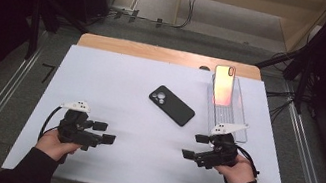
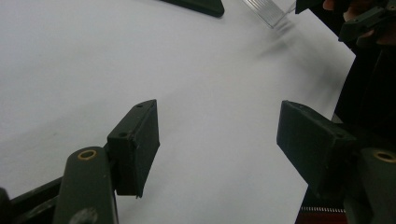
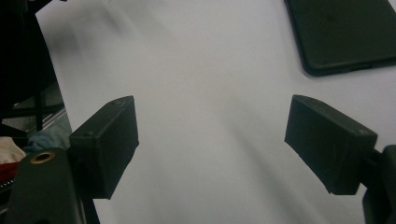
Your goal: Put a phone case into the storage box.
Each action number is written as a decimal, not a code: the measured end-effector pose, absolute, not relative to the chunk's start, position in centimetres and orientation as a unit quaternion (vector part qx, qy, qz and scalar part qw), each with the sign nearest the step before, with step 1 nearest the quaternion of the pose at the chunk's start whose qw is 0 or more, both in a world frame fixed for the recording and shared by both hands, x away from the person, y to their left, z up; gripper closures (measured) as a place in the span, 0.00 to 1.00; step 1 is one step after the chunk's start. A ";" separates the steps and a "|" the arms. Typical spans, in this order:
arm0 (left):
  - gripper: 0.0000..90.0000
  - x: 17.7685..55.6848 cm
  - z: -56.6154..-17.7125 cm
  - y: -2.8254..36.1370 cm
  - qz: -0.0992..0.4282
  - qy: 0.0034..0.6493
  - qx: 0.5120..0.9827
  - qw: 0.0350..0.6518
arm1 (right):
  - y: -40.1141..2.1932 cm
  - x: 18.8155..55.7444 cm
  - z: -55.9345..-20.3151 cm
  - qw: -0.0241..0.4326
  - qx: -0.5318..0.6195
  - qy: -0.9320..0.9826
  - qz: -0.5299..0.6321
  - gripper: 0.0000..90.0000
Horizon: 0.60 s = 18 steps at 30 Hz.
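Left gripper [image 1: 104,132]: jaws set wide apart, nothing between them. In the left gripper view [image 2: 217,144] the two black pads frame bare white sheet [image 2: 140,56]. The gripper is held in the person's left hand [image 1: 56,144] at the near left of the sheet, jaws pointing toward the middle of the table.

Right gripper [image 1: 195,146]: jaws likewise wide apart and empty. In the right gripper view [image 3: 212,144] only white sheet lies between the pads. The gripper is held in the person's right hand [image 1: 239,172] at the near right, jaws pointing inward toward the left gripper. The two grippers are well apart.

Black phone [image 1: 171,105]: lies flat on the sheet, camera side up, turned at a diagonal, beyond and between the two grippers. It is nearer to the right gripper; one end of it shows at the upper right of the right gripper view [image 3: 345,32]. Neither gripper touches it.

Clear stand [image 1: 243,117]: sits at the right of the sheet, with its near end just beside the top of the right gripper. A pink-orange phone [image 1: 223,84] leans in the far part of the stand.

Wooden table [image 1: 167,55]: its far edge shows beyond the white sheet [image 1: 127,80].
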<state>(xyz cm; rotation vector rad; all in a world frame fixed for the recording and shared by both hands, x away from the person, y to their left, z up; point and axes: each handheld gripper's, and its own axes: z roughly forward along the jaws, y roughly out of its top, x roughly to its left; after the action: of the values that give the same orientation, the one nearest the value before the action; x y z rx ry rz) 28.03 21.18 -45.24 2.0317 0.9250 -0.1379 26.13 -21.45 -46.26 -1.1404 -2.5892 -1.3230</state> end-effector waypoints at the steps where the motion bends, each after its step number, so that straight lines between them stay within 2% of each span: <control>1: 0.34 28.0 -45.2 21.1 -0.057 0.372 0.817 0.438 | -21.5 26.1 -46.3 0.010 -0.365 -0.829 -0.424 0.17; 18: 0.34 28.1 -45.3 20.8 -0.054 0.366 0.819 0.439 | -20.4 26.6 -46.2 -0.002 -0.364 -0.827 -0.427 0.17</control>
<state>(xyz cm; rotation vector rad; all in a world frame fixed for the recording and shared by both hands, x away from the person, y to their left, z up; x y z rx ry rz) 28.07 20.80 -45.34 2.0340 0.9099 -0.1333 26.60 -20.36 -46.17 -1.1461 -2.6037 -1.3447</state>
